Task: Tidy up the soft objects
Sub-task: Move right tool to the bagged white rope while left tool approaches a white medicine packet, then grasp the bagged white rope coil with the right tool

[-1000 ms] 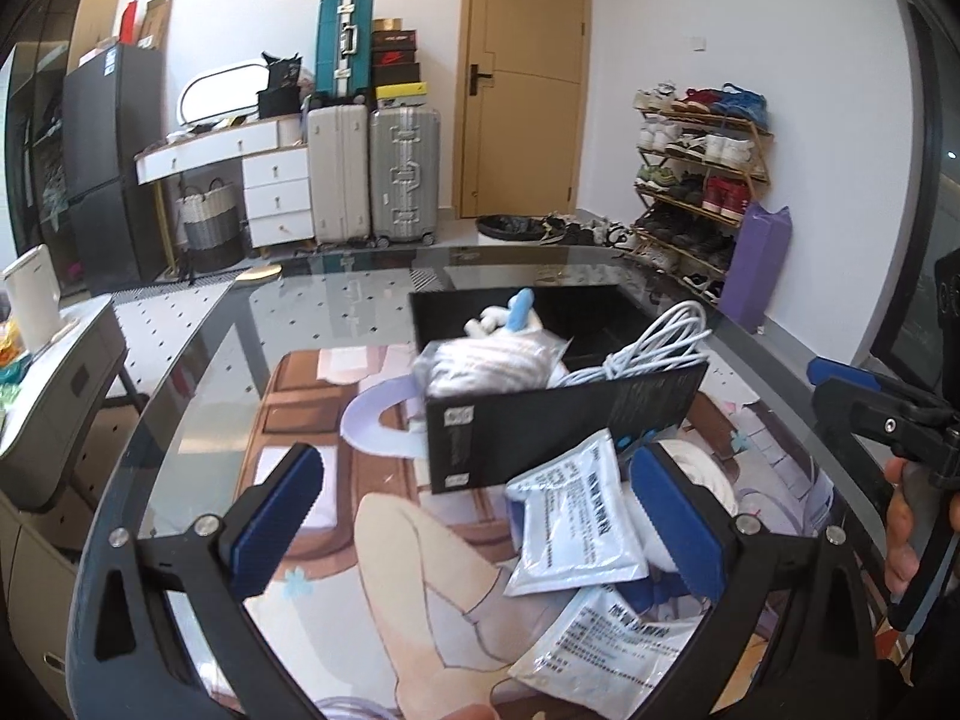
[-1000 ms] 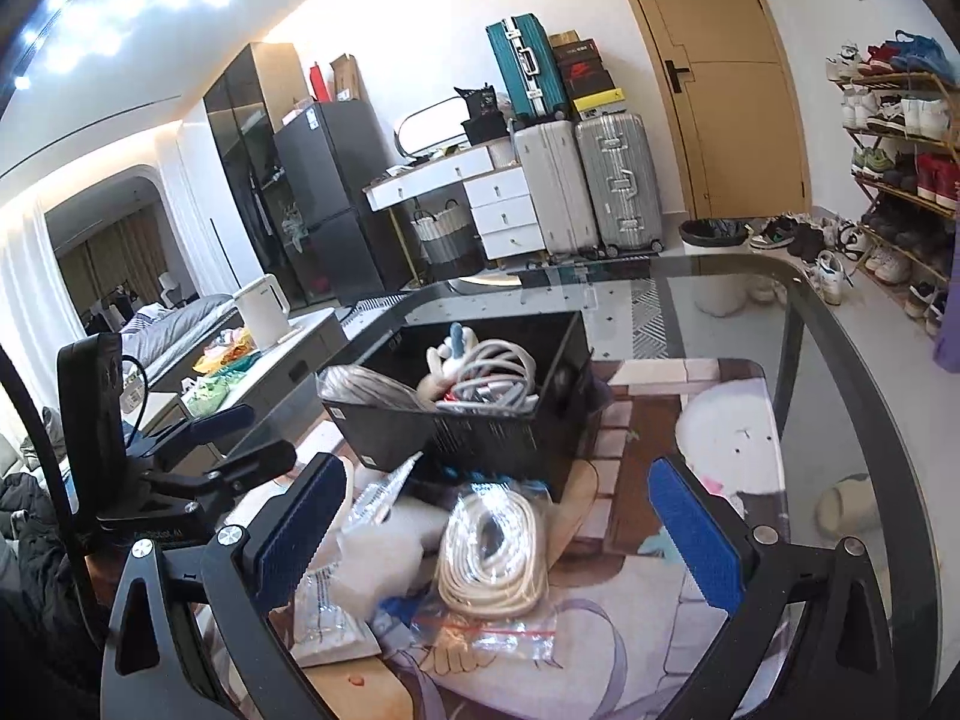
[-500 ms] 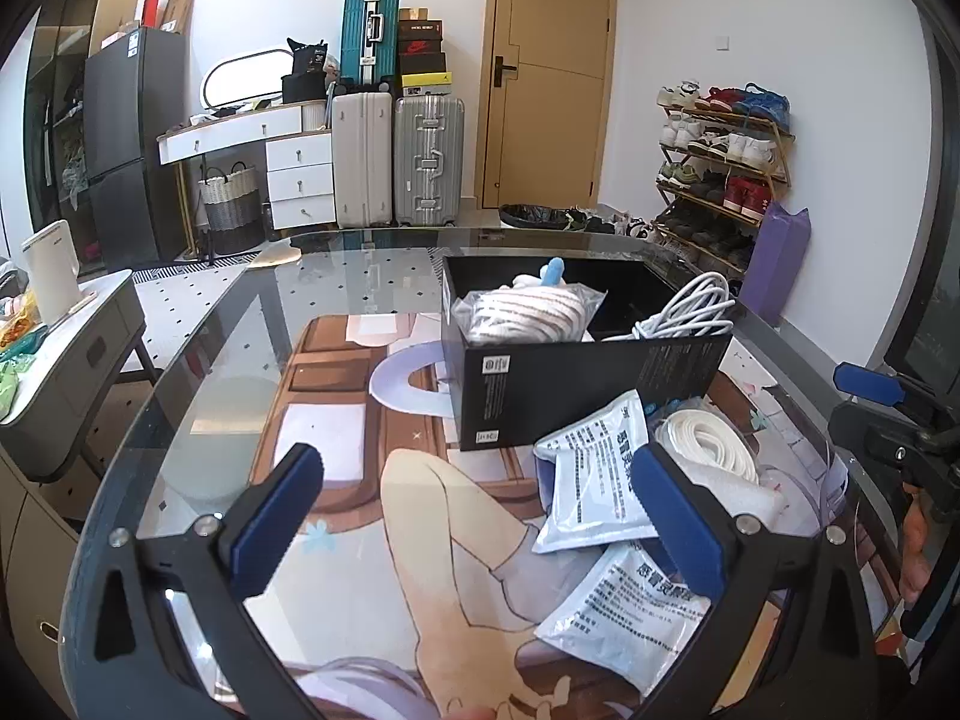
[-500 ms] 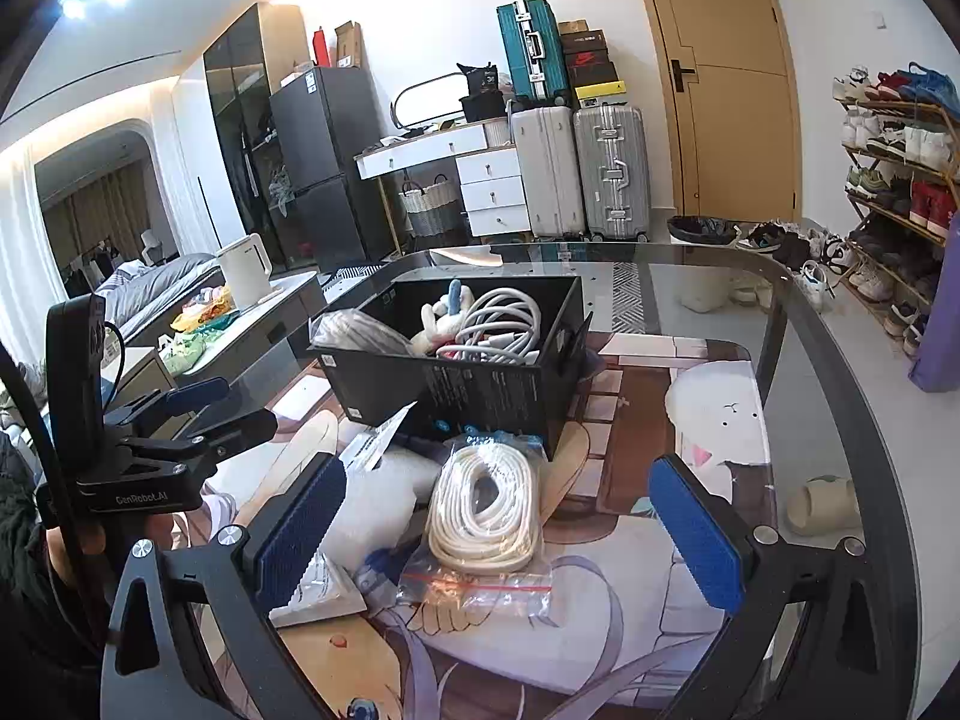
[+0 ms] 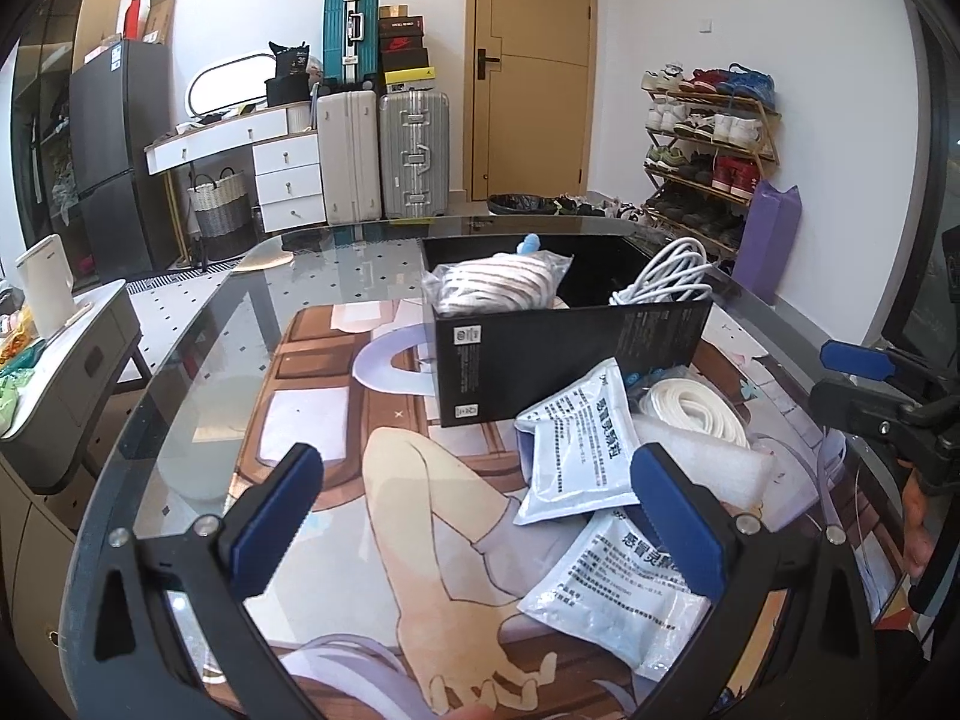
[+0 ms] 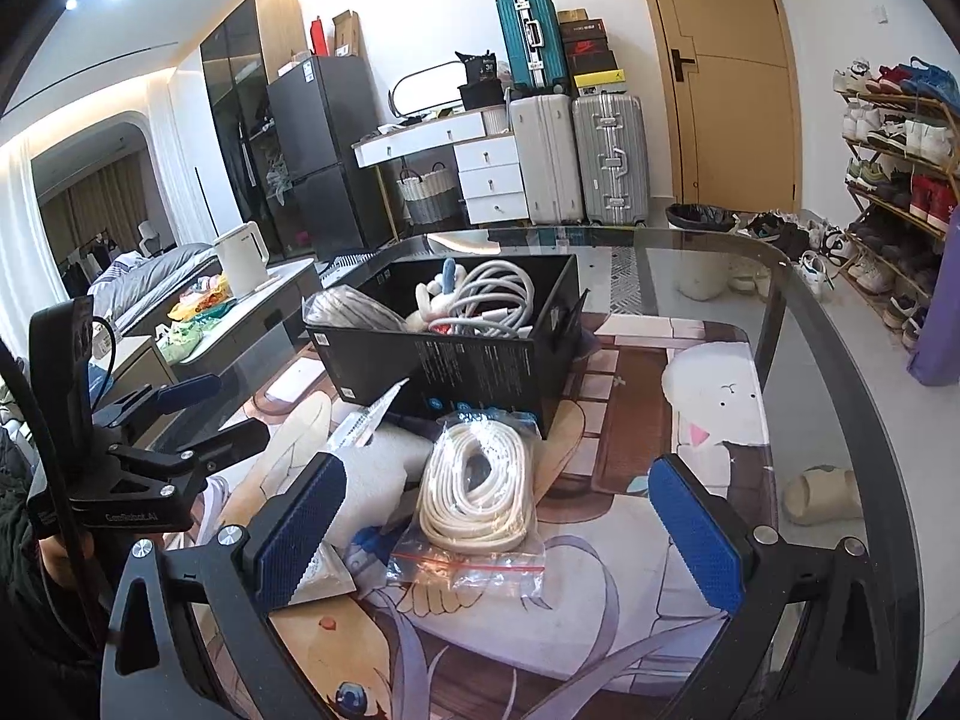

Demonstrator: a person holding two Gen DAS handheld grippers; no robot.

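A black box (image 5: pixel 564 360) (image 6: pixel 480 360) on the glass table holds a bagged rope (image 5: pixel 498 285), a white cable coil (image 6: pixel 495 300) and a plush toy (image 6: pixel 435 303). In front of it lie a bagged white rope coil (image 6: pixel 474 480) (image 5: pixel 696 414), a white foam pad (image 5: pixel 702 462) (image 6: pixel 372 468) and two white printed pouches (image 5: pixel 576 444) (image 5: pixel 624 576). My left gripper (image 5: pixel 474 522) is open and empty, above the mat left of the pouches. My right gripper (image 6: pixel 498 531) is open and empty, just above the bagged rope coil.
The table (image 5: pixel 198 372) carries a printed mat (image 6: pixel 630 516) and has a rounded glass edge. Suitcases (image 5: pixel 384 156), a dresser and a shoe rack (image 5: pixel 708 138) stand behind. A side cabinet with a kettle (image 5: pixel 45 294) is at the left.
Both grippers have pulled back slightly from the box, so the pile in front of the box shows more fully. Both stay open. No object has moved.
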